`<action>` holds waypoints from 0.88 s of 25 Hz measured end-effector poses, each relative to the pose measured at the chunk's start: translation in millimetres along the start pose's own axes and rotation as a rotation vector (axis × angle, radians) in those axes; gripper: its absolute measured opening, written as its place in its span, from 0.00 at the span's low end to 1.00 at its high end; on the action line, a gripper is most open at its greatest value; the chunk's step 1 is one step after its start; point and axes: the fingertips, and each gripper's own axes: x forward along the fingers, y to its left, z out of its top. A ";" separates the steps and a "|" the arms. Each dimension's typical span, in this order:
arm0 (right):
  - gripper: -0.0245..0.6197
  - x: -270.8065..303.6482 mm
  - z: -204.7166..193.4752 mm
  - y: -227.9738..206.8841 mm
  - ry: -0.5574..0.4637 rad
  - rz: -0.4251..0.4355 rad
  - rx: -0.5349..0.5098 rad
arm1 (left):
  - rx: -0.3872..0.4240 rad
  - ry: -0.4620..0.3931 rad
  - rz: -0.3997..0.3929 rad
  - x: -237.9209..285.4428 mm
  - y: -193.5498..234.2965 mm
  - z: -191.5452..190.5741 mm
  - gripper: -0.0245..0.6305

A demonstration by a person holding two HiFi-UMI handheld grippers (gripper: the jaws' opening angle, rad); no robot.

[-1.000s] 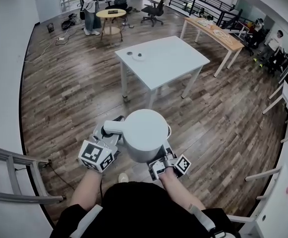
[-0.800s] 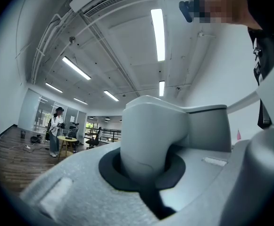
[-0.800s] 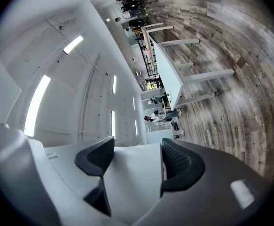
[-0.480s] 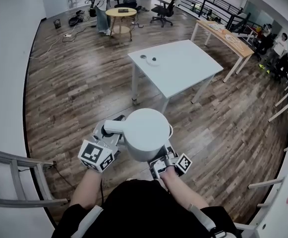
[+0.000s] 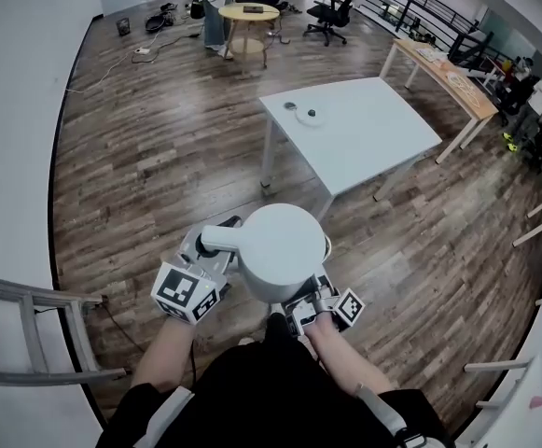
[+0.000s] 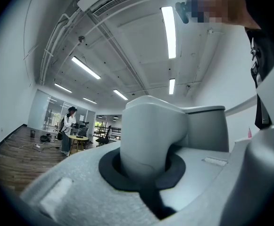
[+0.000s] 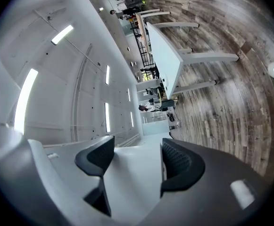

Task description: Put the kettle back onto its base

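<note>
1. The left gripper [image 5: 201, 252] has its jaws closed tight round the handle [image 5: 216, 239] of the white kettle [image 5: 280, 250]. The only firm clamp is on that side, so the body could swing about the handle and tip if the grip slackens.
2. The kettle hangs upright with its lid on, over the wooden floor [image 5: 159, 157], close in front of the person and well apart from the desk. A slip here would mean a fall to the floor.
3. The right gripper [image 7: 133, 161] sits low at the kettle's right side. Its jaws stand apart, and a white surface, likely the kettle's wall, fills the gap. One ribbed pad face is bare, so the gripper seems to prop rather than clamp. Smooth plastic could slide off such a rest.
4. The desk [image 5: 373, 147] stands ahead to the right. Its near corner could catch the kettle on the approach.
5. The base [image 5: 310, 114], judged to be the small round disc near the desk's left corner, lies just beside another small round thing [image 5: 292, 106]. Set down off-centre, the kettle would perch tilted or knock that neighbour.
</note>
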 end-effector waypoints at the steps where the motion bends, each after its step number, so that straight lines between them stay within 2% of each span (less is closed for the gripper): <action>1: 0.53 7.9 3.7 -1.6 0.008 -0.001 0.001 | 0.001 0.001 0.006 5.2 4.8 -1.3 0.04; 10: 0.53 85.3 43.6 -8.2 0.058 0.014 0.022 | 0.029 0.003 0.052 66.6 51.1 -0.6 0.04; 17: 0.53 136.2 92.9 -6.2 0.065 0.032 0.000 | 0.047 -0.027 0.062 126.9 75.4 1.4 0.04; 22: 0.53 163.2 129.6 -8.4 0.053 0.043 0.007 | 0.060 -0.018 0.059 174.1 86.0 -2.7 0.04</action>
